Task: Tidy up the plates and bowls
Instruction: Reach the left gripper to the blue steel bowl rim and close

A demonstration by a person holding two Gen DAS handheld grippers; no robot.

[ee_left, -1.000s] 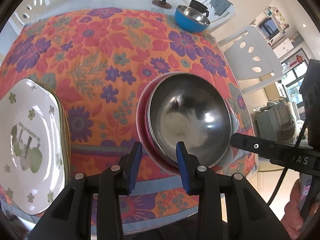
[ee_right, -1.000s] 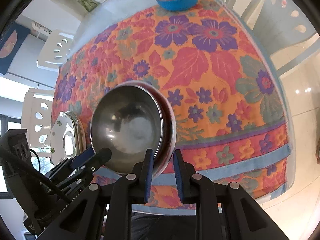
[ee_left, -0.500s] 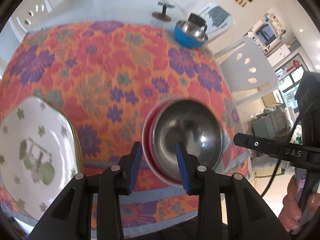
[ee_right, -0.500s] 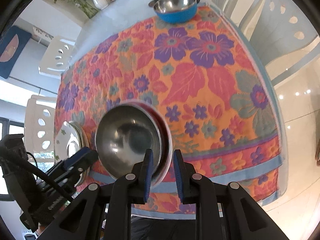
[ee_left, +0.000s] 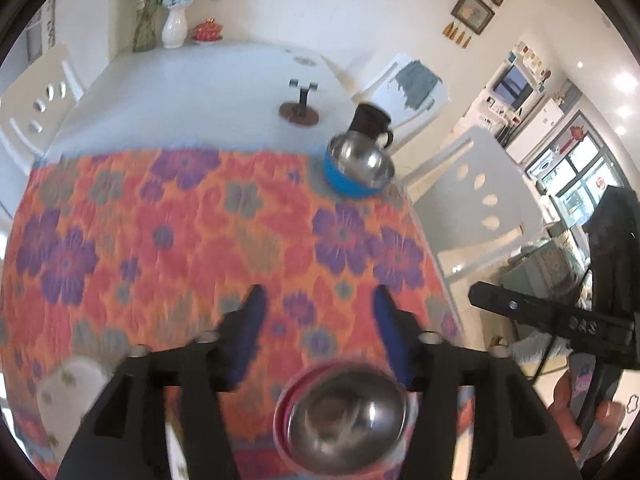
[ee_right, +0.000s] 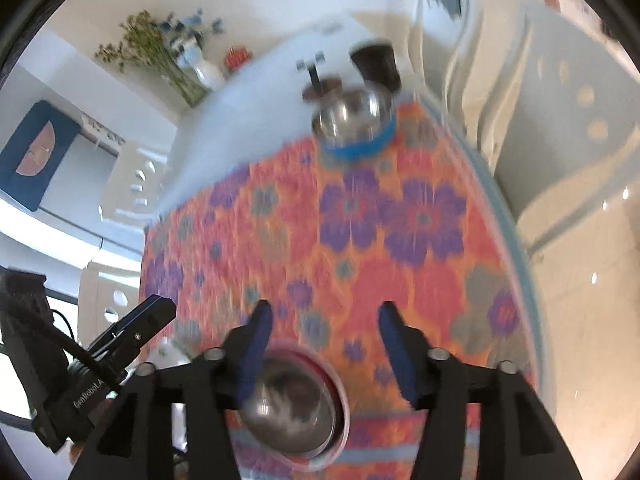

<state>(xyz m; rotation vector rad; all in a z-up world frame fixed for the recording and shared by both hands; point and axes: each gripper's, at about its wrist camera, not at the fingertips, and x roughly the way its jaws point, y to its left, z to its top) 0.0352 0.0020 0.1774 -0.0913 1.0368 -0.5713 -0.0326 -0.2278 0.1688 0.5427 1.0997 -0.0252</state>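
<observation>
A steel bowl (ee_left: pixel 344 424) sits nested in a pink bowl (ee_left: pixel 286 400) on the flowered tablecloth (ee_left: pixel 160 240) near the front edge. My left gripper (ee_left: pixel 318 312) hovers above and beyond it, jaws opening, nothing between them. In the right wrist view the same steel bowl (ee_right: pixel 292 408) lies under my right gripper (ee_right: pixel 326 322), whose jaws are also opening on nothing. A white patterned plate (ee_left: pixel 72 384) lies at the lower left. A blue bowl (ee_left: pixel 358 168) with a steel inside stands at the cloth's far right corner.
Behind the blue bowl stands a dark mug (ee_left: pixel 370 122), and a small black stand (ee_left: pixel 300 108) rests on the bare white tabletop. White chairs (ee_left: pixel 476 200) flank the table. A vase of flowers (ee_left: pixel 174 28) is at the far end. A hand (ee_left: pixel 580 412) holds the right gripper.
Both grippers have lifted up and back from the nested bowls, and their jaws have spread wide. The bowls have slid to the bottom of both views, and the far end of the table shows.
</observation>
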